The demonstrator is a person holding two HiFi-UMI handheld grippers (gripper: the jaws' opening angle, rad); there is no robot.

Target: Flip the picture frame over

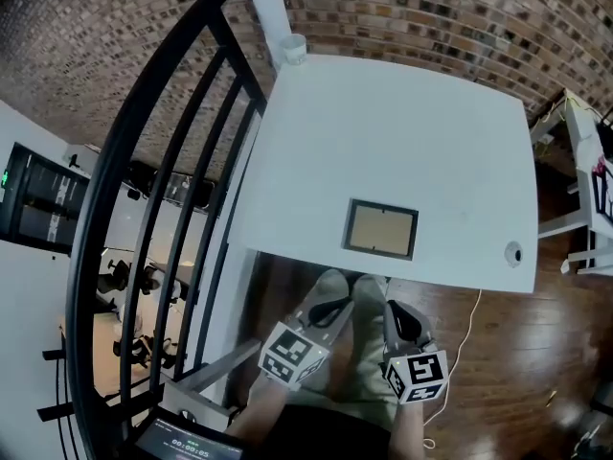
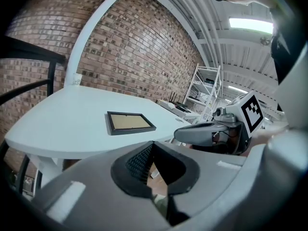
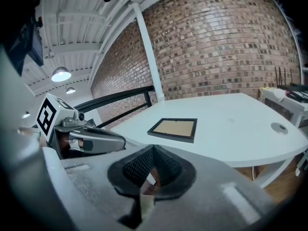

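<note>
The left gripper (image 2: 153, 147) and the right gripper (image 3: 153, 151) are both clenched on nothing, side by side. Ahead of them, well apart, the black picture frame (image 1: 381, 229) lies flat on the white table (image 1: 431, 132).

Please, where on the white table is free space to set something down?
Almost the whole white table is bare: the wide stretch between the black-edged rectangular picture frame near the front edge and the small white cup at the far corner, and the patch between the frame and the round grey grommet. Nowhere is crowded.
</note>
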